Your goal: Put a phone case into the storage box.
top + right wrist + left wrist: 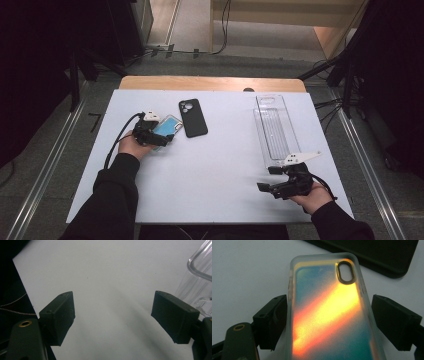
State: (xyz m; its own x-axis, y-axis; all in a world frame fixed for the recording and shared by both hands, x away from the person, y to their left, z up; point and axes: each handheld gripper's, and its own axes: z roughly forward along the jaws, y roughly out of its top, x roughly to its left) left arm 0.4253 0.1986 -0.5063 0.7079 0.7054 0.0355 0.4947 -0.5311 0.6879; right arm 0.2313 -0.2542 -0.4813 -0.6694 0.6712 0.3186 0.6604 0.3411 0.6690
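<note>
- Left gripper (328, 322) fingers (270, 320) straddle the iridescent case (329, 315), left finger at its edge, right finger apart.
- The case lies left of centre on the surface (210, 165), beside the black case (193, 117).
- Right gripper (113, 317) fingers stand wide, holding nothing, near the right edge beside the clear tray (274, 127).

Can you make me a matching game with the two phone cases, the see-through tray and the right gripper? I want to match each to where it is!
1 iridescent phone case
2 black phone case
3 clear tray
4 right gripper

A over bare white table
B between the left gripper's jaws
C far right of the table
D just right of the iridescent case

Pairs: 1-B, 2-D, 3-C, 4-A
</note>
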